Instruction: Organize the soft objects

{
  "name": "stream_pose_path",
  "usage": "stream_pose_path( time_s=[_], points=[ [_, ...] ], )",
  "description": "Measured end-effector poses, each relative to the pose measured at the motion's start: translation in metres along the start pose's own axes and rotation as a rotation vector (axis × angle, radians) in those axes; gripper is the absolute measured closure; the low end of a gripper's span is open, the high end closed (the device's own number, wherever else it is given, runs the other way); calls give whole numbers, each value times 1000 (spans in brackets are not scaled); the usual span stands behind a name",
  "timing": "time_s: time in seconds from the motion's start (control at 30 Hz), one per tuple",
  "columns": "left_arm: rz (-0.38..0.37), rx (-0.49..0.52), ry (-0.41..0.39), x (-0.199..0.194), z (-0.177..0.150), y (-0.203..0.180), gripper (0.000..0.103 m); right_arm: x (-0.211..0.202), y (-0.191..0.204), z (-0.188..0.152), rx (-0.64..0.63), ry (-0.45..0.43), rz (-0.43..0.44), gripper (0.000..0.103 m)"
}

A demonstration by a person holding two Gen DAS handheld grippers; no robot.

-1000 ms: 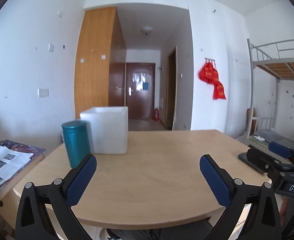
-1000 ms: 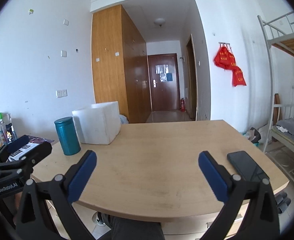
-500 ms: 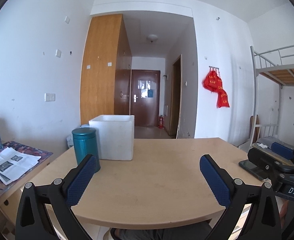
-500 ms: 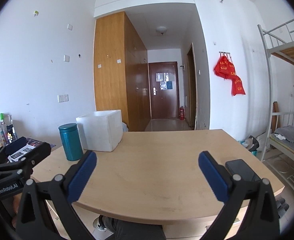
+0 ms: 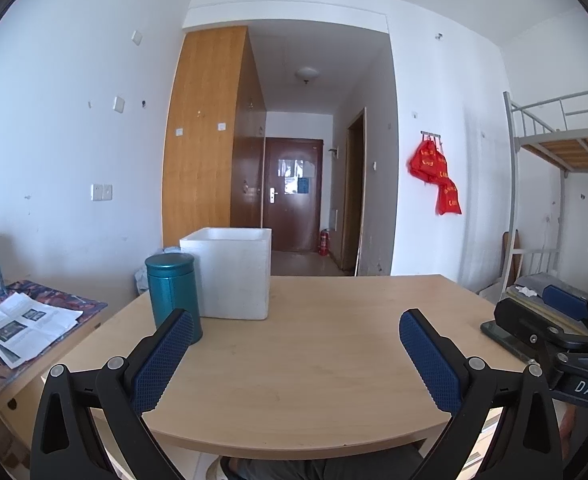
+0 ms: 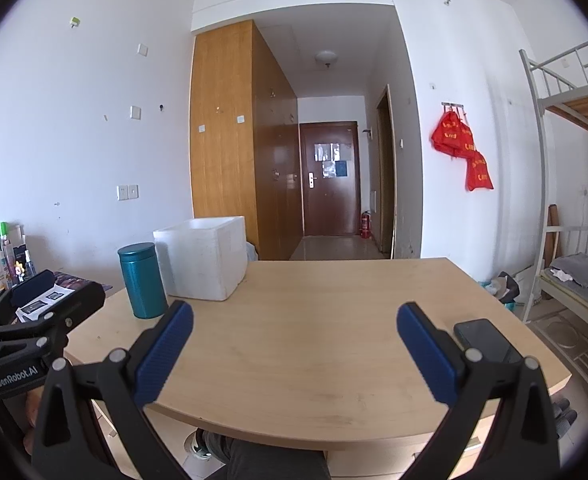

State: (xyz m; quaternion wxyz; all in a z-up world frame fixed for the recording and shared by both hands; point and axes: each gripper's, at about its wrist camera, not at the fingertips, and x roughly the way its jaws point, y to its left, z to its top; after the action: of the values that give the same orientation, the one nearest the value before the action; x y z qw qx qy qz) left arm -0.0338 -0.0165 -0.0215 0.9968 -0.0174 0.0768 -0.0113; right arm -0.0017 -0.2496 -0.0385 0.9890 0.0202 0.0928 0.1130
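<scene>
A: Both tools, left tool (image 5: 296, 344) and right tool (image 6: 294, 340), hang over the desk's (image 5: 314, 360) near edge, jaws spread wide and empty.

B: Anything soft there?

A: None shows. A phone (image 6: 488, 340) lies at the right edge; a teal can (image 5: 172, 292) stands touching a white box (image 5: 234, 274) at the far left.
</scene>
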Motion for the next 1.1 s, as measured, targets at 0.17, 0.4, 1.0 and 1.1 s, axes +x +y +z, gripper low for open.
stream_pose_path(
  time_s=[0.17, 0.4, 1.0, 1.1],
  points=[
    [2, 2, -9, -1, 1, -1, 0, -3, -1, -1, -4, -1, 0, 0],
    [6, 8, -9, -1, 1, -1, 0, -4, -3, -1, -1, 1, 1, 0],
    [15, 19, -25, -5, 2, -7, 0, -4, -3, 0, -5, -1, 1, 0],
    [18, 22, -32, -7, 2, -8, 0, -4, -4, 0, -6, -3, 1, 0]
  ],
)
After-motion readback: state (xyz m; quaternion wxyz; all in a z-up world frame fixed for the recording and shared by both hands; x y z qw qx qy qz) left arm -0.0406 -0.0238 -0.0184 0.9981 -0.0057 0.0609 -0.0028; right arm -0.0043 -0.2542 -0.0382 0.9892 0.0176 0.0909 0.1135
